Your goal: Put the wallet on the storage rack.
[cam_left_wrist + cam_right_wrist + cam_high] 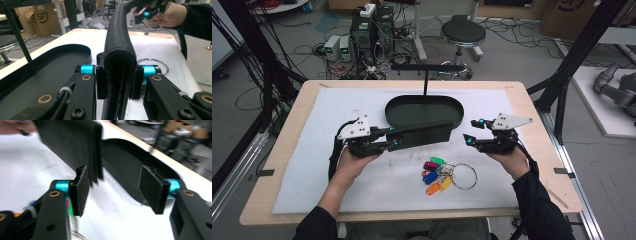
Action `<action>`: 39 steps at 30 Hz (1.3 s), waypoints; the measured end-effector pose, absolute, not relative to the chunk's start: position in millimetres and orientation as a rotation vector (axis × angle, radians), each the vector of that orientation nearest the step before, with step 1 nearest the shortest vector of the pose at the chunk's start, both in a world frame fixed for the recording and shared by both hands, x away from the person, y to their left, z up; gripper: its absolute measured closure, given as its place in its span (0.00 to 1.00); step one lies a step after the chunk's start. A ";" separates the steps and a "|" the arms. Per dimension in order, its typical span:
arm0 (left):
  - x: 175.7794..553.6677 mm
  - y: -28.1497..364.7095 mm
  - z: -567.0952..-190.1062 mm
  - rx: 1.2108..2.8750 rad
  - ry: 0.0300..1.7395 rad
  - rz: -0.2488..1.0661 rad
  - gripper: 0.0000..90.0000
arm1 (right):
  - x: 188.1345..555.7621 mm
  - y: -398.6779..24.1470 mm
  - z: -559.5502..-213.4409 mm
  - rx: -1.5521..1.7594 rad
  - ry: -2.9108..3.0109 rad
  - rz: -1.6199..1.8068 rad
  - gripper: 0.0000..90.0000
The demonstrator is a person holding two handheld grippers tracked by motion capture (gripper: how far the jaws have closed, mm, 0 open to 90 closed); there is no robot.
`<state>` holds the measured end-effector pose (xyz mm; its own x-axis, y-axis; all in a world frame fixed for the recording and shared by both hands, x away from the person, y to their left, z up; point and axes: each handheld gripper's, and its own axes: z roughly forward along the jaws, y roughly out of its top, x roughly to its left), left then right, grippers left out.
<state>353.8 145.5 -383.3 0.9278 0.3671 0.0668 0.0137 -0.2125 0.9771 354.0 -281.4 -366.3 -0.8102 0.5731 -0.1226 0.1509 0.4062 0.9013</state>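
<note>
White padding covers the wooden bench (522,100), with a black oval tray (423,111) at its far middle and a bunch of coloured key tags (435,175) on a ring near the front. On the left, the left hand-held gripper (388,138) is clamped on one end of a long black wallet (424,135), held level above the mat with its free end pointing right, forearm coming in from the near edge. On the right, the right hand-held gripper (474,132) points left at the wallet's free end, pads apart and off the leather, wrist level.
</note>
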 end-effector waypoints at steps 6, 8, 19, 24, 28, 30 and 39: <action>363.4 139.3 -376.9 1.739 0.314 0.382 0.82 | 354.4 -313.6 -376.5 0.790 2.123 1.363 0.45; 366.9 137.2 -375.6 1.731 0.324 0.387 0.82 | 355.0 -317.8 -378.9 0.821 2.091 1.355 0.44; 385.5 128.7 -370.5 1.719 0.366 0.449 0.82 | 357.5 -324.6 -383.1 0.885 2.063 1.311 0.43; 393.4 128.6 -370.2 1.727 0.391 0.463 0.82 | 358.3 -327.1 -385.2 0.896 2.049 1.311 0.43; 401.3 126.9 -371.0 1.730 0.412 0.474 0.82 | 358.8 -329.4 -385.4 0.911 2.040 1.318 0.43; 406.7 124.9 -372.2 1.726 0.421 0.481 0.82 | 359.4 -330.9 -385.6 0.915 2.037 1.319 0.43; 424.1 115.7 -380.7 1.720 0.456 0.475 0.82 | 360.7 -332.2 -386.2 0.918 2.034 1.319 0.43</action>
